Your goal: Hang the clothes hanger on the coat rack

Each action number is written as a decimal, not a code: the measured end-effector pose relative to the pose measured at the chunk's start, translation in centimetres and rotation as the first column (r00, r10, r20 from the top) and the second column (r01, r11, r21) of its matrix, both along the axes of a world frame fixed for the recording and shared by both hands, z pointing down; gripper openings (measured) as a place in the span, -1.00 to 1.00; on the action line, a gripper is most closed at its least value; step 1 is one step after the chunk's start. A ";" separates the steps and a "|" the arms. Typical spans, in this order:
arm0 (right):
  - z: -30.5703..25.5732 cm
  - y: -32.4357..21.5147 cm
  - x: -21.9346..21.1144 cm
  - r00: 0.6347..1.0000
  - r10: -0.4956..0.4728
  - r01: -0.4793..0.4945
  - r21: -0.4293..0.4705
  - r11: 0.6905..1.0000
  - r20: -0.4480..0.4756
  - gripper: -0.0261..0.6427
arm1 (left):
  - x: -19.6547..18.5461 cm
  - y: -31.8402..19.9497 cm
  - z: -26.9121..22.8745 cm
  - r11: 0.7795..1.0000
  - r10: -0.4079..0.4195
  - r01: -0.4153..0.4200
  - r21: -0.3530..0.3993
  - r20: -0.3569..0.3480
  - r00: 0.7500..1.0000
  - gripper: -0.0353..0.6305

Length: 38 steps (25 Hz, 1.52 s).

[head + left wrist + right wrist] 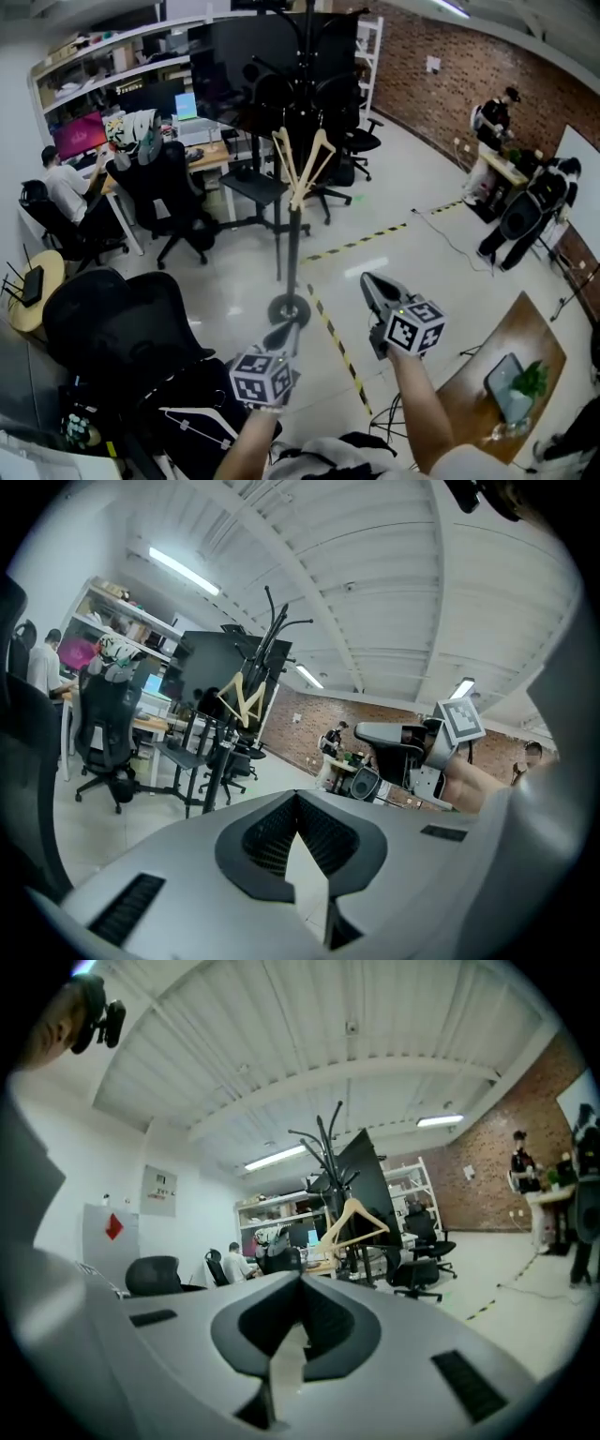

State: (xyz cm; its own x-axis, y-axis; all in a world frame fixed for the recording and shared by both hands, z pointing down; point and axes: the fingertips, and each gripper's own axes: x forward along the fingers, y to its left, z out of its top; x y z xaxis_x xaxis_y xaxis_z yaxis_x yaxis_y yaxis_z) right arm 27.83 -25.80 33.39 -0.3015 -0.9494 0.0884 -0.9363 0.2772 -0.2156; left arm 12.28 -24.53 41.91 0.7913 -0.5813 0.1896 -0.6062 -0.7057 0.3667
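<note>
The black coat rack [292, 234] stands on the floor ahead, its round base [289, 308] just beyond my hands. Two pale wooden hangers [302, 171] hang from it side by side. The left gripper view shows them as a light shape [242, 701] on the rack [255, 667]; the right gripper view shows a hanger [354, 1223] below the rack's hooks [328, 1141]. My left gripper [281, 335] is shut and empty, near the base. My right gripper [373, 287] is shut with nothing in it, to the right of the pole. Neither touches the rack.
Black office chairs [122, 323] crowd the left, with a desk and a seated person [64, 186] behind them. Yellow-black floor tape [339, 349] runs past the rack. A wooden table [511, 375] with a plant is at lower right. People stand by the brick wall [525, 211].
</note>
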 end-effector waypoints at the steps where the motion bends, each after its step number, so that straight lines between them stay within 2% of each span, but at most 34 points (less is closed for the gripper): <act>1: 1.0 1.6 0.4 0.999 0.006 -0.005 -0.012 1.000 0.052 -0.91 | 0.6 1.0 0.5 1.000 0.008 -0.008 -0.009 0.004 1.000 -0.91; 4: 4.1 5.4 1.0 0.982 0.007 0.006 -0.068 0.998 0.189 -0.91 | 2.6 3.1 1.1 1.000 0.020 -0.020 -0.017 0.009 1.000 -0.91; 7: 7.5 8.6 1.5 0.966 -0.005 0.043 -0.138 0.989 0.260 -0.91 | 4.6 5.2 1.4 1.000 0.014 -0.014 -0.022 0.019 1.000 -0.91; 15: 13.8 16.3 3.7 0.973 -0.007 0.069 -0.263 0.962 0.229 -0.91 | 8.1 12.0 4.7 0.994 -0.014 0.022 -0.109 0.075 0.997 -0.91; 23: 16.9 20.8 4.4 0.960 -0.040 0.124 -0.292 0.948 0.278 -0.91 | 8.8 17.8 7.2 0.985 -0.060 0.078 -0.155 0.118 0.991 -0.91; 27: 15.1 20.6 5.0 0.953 -0.029 0.106 -0.243 0.964 0.303 -0.91 | 9.2 18.0 7.3 0.987 -0.041 0.057 -0.153 0.101 0.994 -0.91; 38: 12.4 19.3 3.3 0.981 0.013 0.031 -0.223 0.974 0.193 -0.91 | 10.6 16.0 4.9 0.991 0.062 -0.053 -0.119 0.069 0.996 -0.91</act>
State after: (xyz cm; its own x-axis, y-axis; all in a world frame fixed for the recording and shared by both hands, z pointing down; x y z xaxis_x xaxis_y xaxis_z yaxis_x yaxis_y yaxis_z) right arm 31.18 -6.54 45.78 -0.3420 -0.9090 0.2381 -0.8688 0.2093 -0.4488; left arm 22.85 -8.50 46.77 0.8044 -0.5057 0.3118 -0.5940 -0.6951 0.4050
